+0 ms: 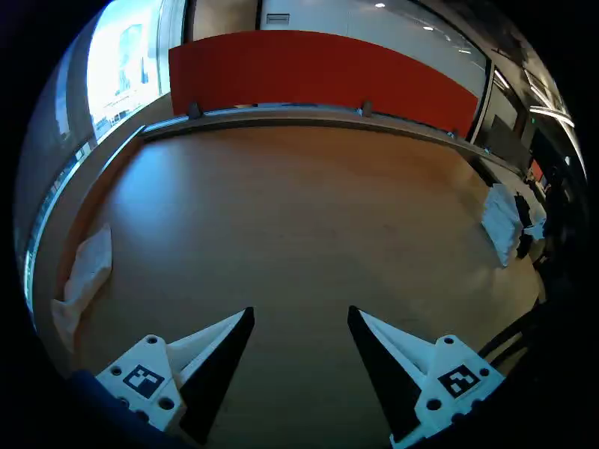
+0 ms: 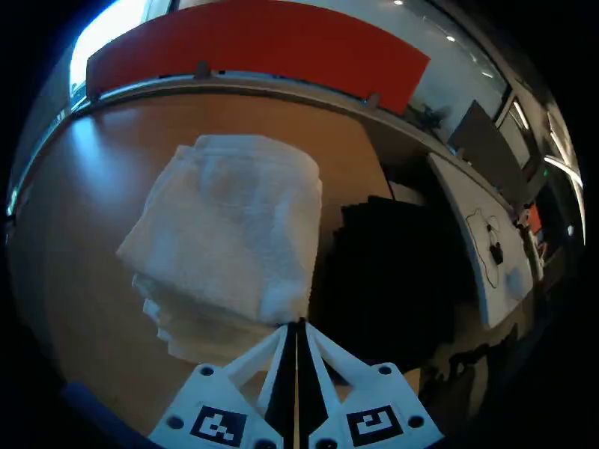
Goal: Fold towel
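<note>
In the right gripper view a folded white towel (image 2: 224,224) lies in thick layers on the wooden table (image 2: 82,224). My right gripper (image 2: 298,326) is shut, its tips meeting right at the towel's near right corner; no cloth shows between the fingers. In the left gripper view my left gripper (image 1: 301,314) stands open over bare wood with nothing between its fingers. The folded white towel (image 1: 502,221) sits far off at the table's right edge, and a crumpled white towel (image 1: 86,277) lies along the left edge.
A red partition (image 1: 314,71) runs behind the table's back rail (image 1: 299,116). Beyond the table's right edge there is a black mass (image 2: 389,277) and a white desk (image 2: 479,232). Windows stand at the left.
</note>
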### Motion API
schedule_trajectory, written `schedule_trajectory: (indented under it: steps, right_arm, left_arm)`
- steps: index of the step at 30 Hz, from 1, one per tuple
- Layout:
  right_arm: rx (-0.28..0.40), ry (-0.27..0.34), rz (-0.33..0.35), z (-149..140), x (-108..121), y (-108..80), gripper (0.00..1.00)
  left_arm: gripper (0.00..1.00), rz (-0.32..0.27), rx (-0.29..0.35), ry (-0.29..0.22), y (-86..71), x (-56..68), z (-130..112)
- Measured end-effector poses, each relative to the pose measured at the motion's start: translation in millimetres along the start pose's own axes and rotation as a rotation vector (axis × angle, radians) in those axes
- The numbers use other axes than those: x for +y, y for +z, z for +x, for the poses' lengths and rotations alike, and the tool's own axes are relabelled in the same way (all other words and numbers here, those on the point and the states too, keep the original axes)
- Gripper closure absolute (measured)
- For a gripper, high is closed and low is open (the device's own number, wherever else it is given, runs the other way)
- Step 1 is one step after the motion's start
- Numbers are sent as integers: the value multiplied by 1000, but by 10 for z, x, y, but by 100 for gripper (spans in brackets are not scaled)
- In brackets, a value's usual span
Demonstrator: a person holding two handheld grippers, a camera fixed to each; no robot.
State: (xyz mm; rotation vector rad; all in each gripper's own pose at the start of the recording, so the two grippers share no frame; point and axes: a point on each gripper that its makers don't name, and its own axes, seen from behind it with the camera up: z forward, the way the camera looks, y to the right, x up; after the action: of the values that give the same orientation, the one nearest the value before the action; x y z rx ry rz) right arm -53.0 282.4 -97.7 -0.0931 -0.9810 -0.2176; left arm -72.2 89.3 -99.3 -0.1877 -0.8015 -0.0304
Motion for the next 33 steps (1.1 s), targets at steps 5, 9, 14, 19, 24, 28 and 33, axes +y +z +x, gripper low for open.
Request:
schedule_trajectory:
  steps: [5, 9, 14, 19, 24, 28, 33]
  right_arm:
    - [19, 10, -11, 51, 22, -30, 98]
    - [37, 20, -22, 93, 39, -65, 98]
    - [63, 37, -39, 142, 66, -126, 96]
    - [83, 49, -54, 193, 98, -181, 95]
    - [79, 43, -71, 190, 137, -204, 82]
    - [76, 43, -88, 174, 177, -225, 64]
    - [73, 43, -116, 149, 246, -267, 53]
  left_arm:
    - [7, 2, 0, -1, -2, -15, 1]
    - [7, 0, 1, -2, 2, -11, 16]
    - [7, 0, 4, 2, 13, -16, 37]
    - [7, -3, 4, 3, 23, -26, 43]
    - [7, -5, 5, 8, 22, -33, 51]
    - [7, -7, 7, 5, 18, -38, 45]
    - [7, -6, 7, 1, 16, -55, 37]
